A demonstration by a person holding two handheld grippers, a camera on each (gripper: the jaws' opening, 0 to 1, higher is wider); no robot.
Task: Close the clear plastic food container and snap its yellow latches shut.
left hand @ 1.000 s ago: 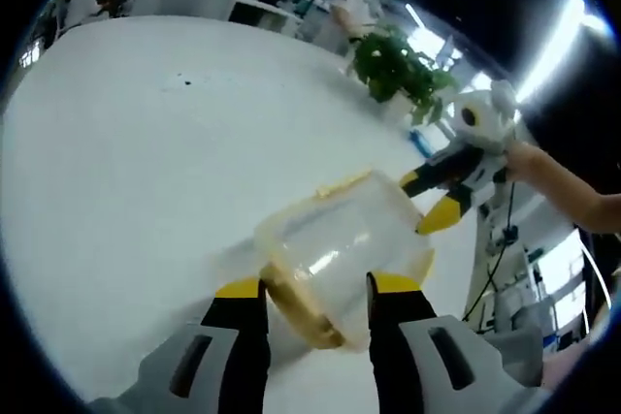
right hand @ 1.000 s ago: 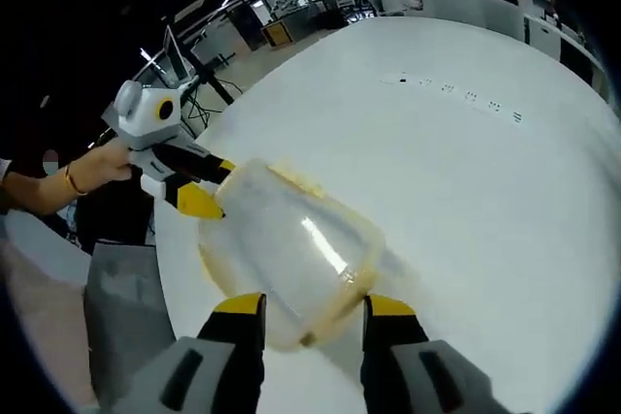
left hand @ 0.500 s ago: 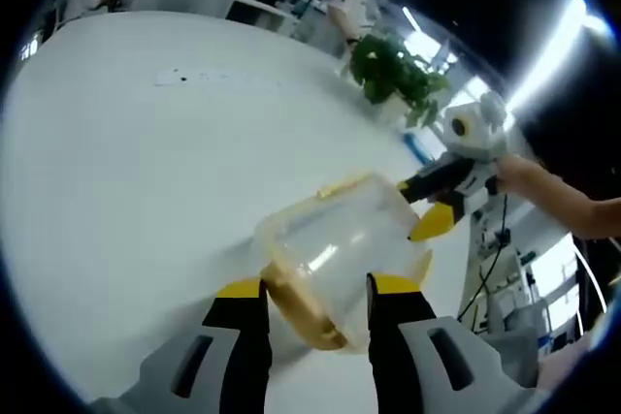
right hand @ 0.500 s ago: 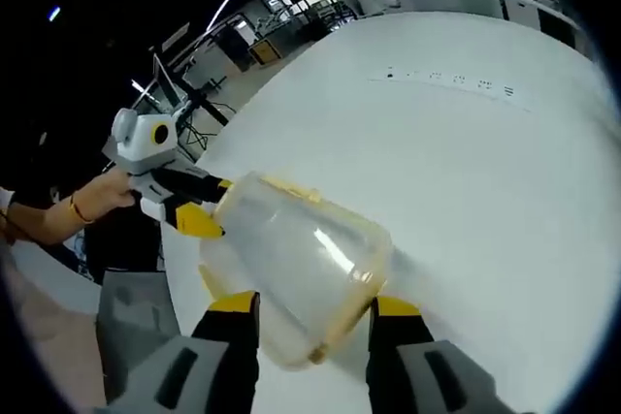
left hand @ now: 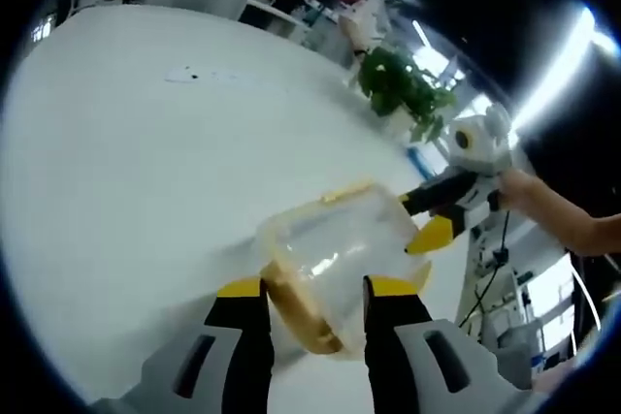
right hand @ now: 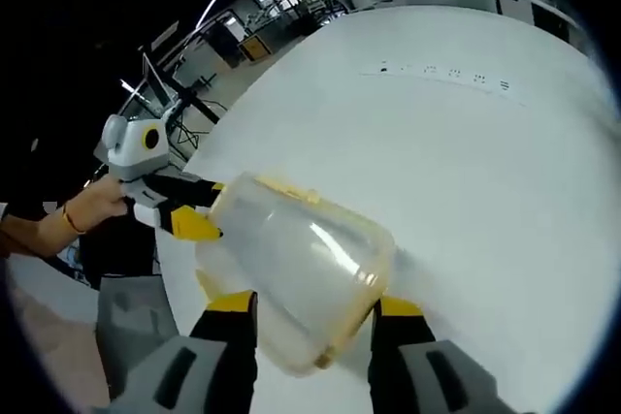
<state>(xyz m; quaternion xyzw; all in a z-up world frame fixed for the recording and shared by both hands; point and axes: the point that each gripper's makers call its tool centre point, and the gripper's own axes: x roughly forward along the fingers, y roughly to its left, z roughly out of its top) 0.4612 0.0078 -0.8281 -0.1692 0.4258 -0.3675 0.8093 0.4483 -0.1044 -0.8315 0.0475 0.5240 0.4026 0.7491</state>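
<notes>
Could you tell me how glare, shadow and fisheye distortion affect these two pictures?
Left gripper view: ceiling strip lights blow out at upper right, a glare streak crosses the clear container, and the white table bulges. Right gripper view: a bright streak on the container, which casts a soft shadow on the table; the left tool curves near the edge.

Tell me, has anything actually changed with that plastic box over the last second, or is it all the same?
Hardly anything. Both views drift slightly, so the hands shifted a little, and the clear container looks tipped a touch more in the right gripper view. The left gripper and right gripper still grip it from opposite ends over the white table. Nothing was let go.
</notes>
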